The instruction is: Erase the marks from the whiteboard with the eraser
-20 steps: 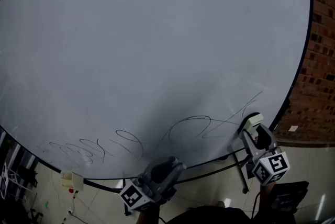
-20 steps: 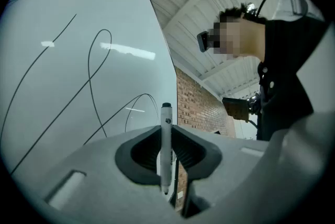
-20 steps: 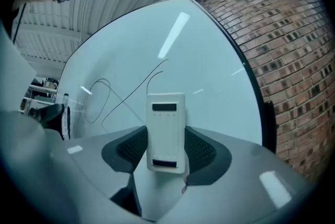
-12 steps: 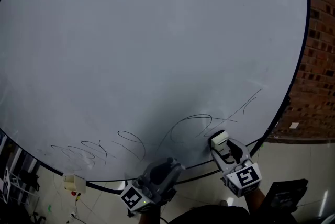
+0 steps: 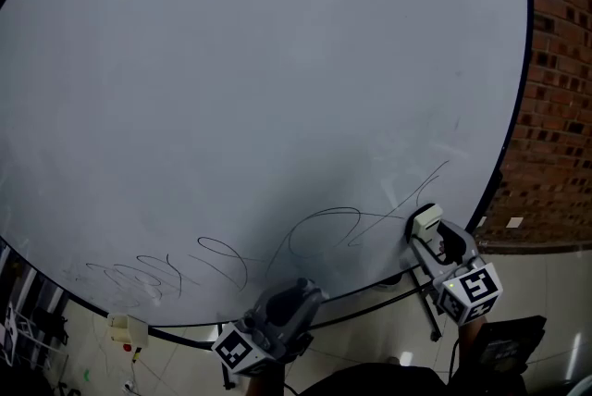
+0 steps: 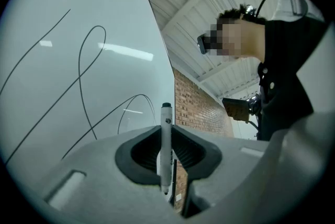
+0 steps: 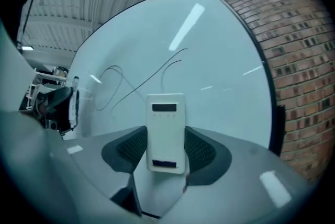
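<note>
A large whiteboard (image 5: 277, 89) fills the head view, with thin black scribbled marks (image 5: 324, 232) along its lower part and fainter loops (image 5: 139, 274) at the lower left. My right gripper (image 5: 427, 223) is shut on a white eraser (image 5: 425, 219), held at the board's lower right edge beside the end of the marks. In the right gripper view the eraser (image 7: 166, 131) stands between the jaws with the marks (image 7: 141, 81) beyond it. My left gripper (image 5: 296, 292) hangs below the board's bottom edge, shut on a white marker (image 6: 166, 147) that points up.
A brick wall (image 5: 555, 107) rises right of the board. A black stand bar (image 5: 430, 311) runs under the board's lower edge. A small pale box (image 5: 128, 327) hangs at the lower left. A person (image 6: 277, 60) in dark clothes shows in the left gripper view.
My right gripper with the eraser swung left along the board's bottom edge and has come back right and up to the lower right edge. The left gripper has stayed put.
</note>
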Demonstrator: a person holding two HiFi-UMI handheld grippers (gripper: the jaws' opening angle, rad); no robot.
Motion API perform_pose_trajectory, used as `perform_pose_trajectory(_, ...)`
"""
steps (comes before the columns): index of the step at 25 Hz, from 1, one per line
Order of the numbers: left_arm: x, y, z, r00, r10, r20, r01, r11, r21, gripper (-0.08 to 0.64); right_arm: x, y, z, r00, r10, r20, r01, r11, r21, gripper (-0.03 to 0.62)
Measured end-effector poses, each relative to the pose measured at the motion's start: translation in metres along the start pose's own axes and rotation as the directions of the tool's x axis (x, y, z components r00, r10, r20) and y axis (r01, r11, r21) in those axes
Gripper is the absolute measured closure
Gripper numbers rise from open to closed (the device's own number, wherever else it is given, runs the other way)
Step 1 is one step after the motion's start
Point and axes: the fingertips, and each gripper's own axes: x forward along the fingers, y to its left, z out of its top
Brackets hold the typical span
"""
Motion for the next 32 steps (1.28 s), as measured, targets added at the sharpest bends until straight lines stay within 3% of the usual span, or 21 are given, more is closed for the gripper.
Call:
perform_pose_trajectory(5, 0.0, -0.001, 0.0, 1.0, 0.002, 0.0, -0.002, 1.0, 0.001, 0.499, -0.015, -0.053, 0.026, 0.991, -0.12, 0.051, 0.117, 0.992, 0.054, 0.367)
perform_pose_trajectory(17, -0.013, 0.001, 0.005, 1.0, 0.026, -0.004, -0.026, 1.0, 0.011, 0.499, -0.012, -0.044, 0.027, 0.987, -0.15, 0.063, 0.143, 0.985, 0.098, 0.367)
perform_pose_trajectory(22, -0.023, 0.003, 0.008, 0.999, 0.032, -0.002, -0.032, 0.999, 0.011, 0.499, 0.0, 0.003, 0.026, 0.995, -0.085, 0.057, 0.081, 0.995, 0.06, 0.367)
perform_pose_trajectory(26, -0.034, 0.006, 0.015, 0.999, 0.044, 0.016, -0.045, 0.999, 0.018, 0.499, 0.014, 0.063, 0.015, 0.999, 0.034, 0.019, -0.034, 0.999, 0.014, 0.367)
perform_pose_trajectory(32, -0.034, 0.008, 0.014, 0.999, 0.045, 0.02, -0.045, 0.999, 0.009, 0.499, 0.03, 0.133, -0.015, 0.972, 0.216, -0.092, -0.222, 0.973, -0.062, 0.367)
